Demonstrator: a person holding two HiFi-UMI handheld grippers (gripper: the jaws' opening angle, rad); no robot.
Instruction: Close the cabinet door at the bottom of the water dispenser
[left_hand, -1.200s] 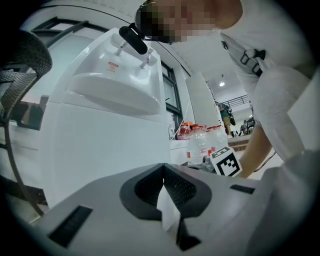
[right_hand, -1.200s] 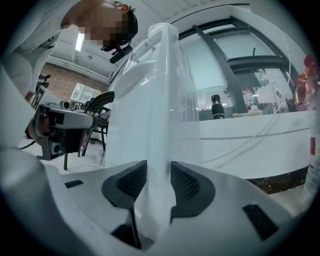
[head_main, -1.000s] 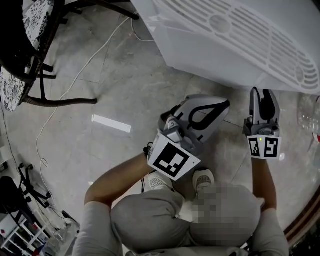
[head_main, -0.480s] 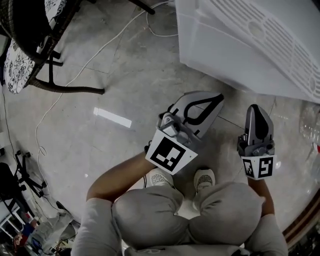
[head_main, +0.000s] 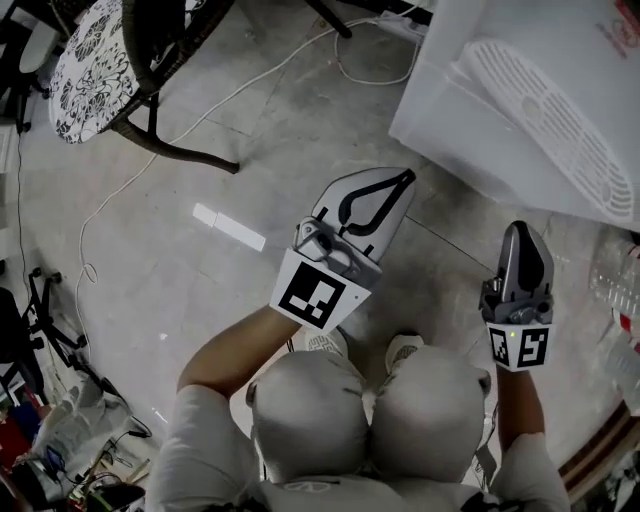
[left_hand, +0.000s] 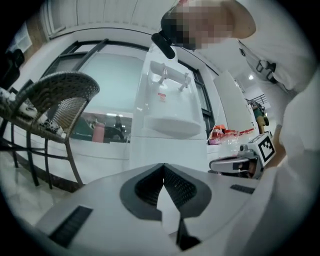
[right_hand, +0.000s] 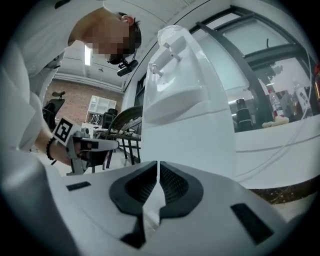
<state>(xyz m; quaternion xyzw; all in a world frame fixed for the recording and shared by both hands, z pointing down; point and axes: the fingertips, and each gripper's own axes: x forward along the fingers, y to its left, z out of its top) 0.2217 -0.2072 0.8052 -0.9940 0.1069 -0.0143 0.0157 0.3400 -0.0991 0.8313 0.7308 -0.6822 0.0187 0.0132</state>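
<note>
Backed away from the one water dispenser (head_main: 540, 110), both empty: left hand-held gripper (head_main: 400, 180) pressed together, right hand-held gripper (head_main: 521, 233) just closed.

Grey marbled floor (head_main: 270, 130) with a chair, a cable and scattered clutter

A dark woven wicker chair (head_main: 165, 30) on a black metal frame stands at the floor's far left corner, with a black-and-white patterned seat cushion (head_main: 95, 60) beside its woven back. A thin white cable (head_main: 150, 160) trails from the far edge under the chair towards the left edge. A bright white strip of reflected light (head_main: 230, 227) shows near the floor's middle. Clear plastic bottles (head_main: 612, 285) crowd the right edge, and a heap of mixed small clutter (head_main: 50, 440) fills the near left corner.
</note>
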